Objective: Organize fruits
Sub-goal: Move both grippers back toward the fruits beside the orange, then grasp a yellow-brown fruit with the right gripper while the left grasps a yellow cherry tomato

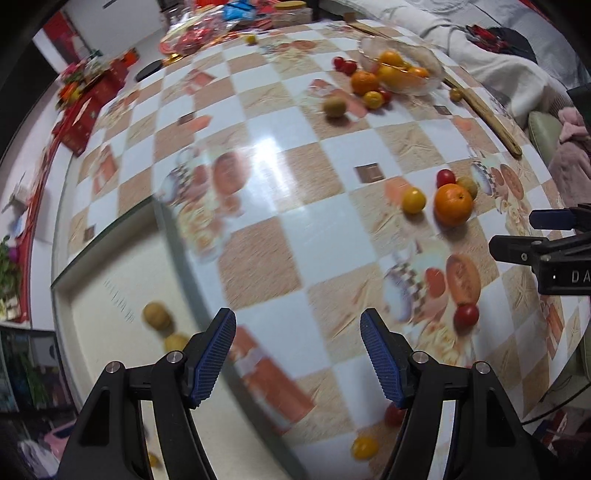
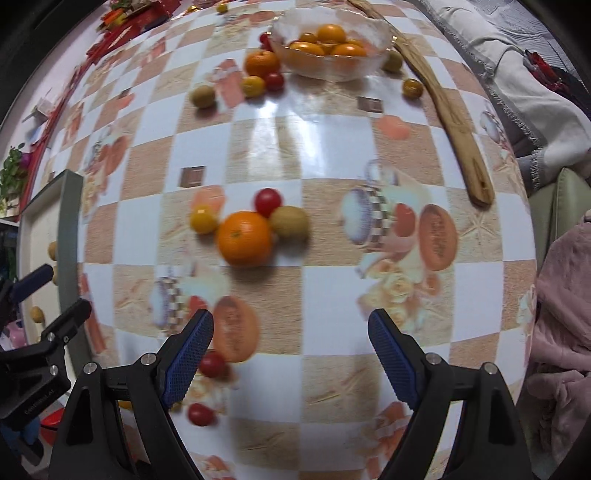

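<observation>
Both tongs are held wide apart over the checkered tabletop (image 2: 332,155), and nothing is gripped by the left tongs (image 1: 297,354) or the right tongs (image 2: 290,354). Ahead of the right tongs an orange (image 2: 244,238) is seen touching smaller fruits; farther ahead stands a glass bowl (image 2: 380,35) with fruit. On the right tongs' body only the letters "DA" (image 1: 578,277) can be read.
</observation>
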Motion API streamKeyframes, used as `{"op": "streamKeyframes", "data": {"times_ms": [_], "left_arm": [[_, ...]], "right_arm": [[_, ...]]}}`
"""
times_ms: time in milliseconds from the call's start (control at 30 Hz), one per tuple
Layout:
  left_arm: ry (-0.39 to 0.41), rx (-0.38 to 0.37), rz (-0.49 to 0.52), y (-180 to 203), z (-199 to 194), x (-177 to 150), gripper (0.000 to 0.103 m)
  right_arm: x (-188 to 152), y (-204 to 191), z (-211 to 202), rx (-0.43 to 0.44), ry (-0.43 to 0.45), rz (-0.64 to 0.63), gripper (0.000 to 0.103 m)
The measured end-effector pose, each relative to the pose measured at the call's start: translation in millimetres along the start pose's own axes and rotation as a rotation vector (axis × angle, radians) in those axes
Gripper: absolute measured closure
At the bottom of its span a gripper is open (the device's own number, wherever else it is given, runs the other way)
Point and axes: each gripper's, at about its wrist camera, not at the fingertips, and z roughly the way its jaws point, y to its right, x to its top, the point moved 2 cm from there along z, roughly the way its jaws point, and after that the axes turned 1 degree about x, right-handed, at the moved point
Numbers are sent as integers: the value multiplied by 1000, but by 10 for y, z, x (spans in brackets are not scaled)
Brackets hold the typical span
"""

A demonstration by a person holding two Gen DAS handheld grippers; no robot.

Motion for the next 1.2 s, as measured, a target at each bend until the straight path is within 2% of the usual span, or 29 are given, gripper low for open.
{"op": "streamKeyframes", "data": {"times_ms": [100, 167, 233, 333, 567, 733, 900, 1000, 1167, 1200], "left_arm": [[-10, -2, 36, 162, 138, 128, 32], [-11, -1, 58, 253, 213, 197, 32], [-7, -3, 74, 318, 272, 267, 32], [-5, -9, 88, 373, 346, 353, 32], [2, -23, 103, 454, 512, 578, 32], [13, -43, 106, 443, 540, 685, 32], [7, -51, 135, 434, 543, 683, 32], [8, -84, 143, 405, 523, 692, 32], [1, -111, 185, 443, 504, 647, 32], [-1, -112, 185, 463, 498, 635, 32]], "right_arm": [[66, 112, 91, -9, 3, -29, 16], [118, 134, 138, -8, 4, -50, 23], [187, 141, 203, -2, 7, -82, 36], [268, 127, 282, 18, 6, -122, 43], [459, 44, 359, 53, 45, -221, 44], [556, 82, 353, 78, 72, -244, 53], [618, 80, 316, 128, 81, -279, 55], [674, 73, 313, 168, 70, -305, 55], [736, 39, 311, 188, 73, -329, 55], [745, 18, 319, 190, 73, -332, 57]]}}
